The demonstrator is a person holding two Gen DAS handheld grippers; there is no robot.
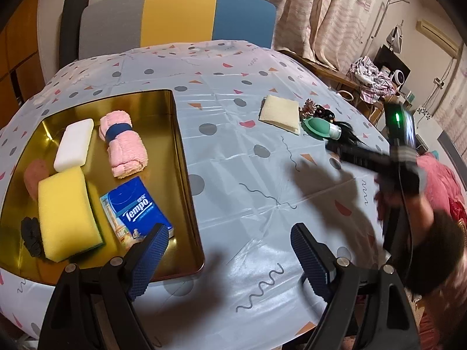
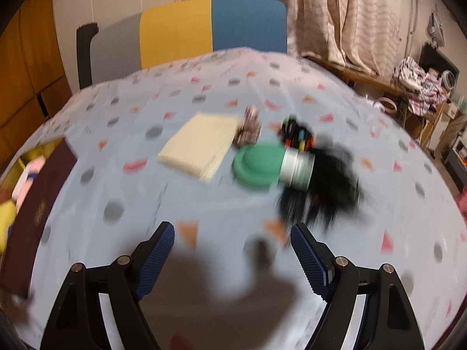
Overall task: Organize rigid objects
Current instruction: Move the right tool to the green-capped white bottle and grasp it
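Behind the table (image 1: 248, 175): striped chair (image 1: 175, 14), patterned curtains (image 1: 321, 14), and clothes (image 1: 370, 78) heaped on a side table.

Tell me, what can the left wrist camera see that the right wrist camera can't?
Only the left wrist view shows the blue tissue pack, the white block and the person's hand holding the right gripper.

Only the right wrist view shows the right gripper from behind, open and empty.

Both show the cream cloth, the green lid, the gold tray and the striped chair.
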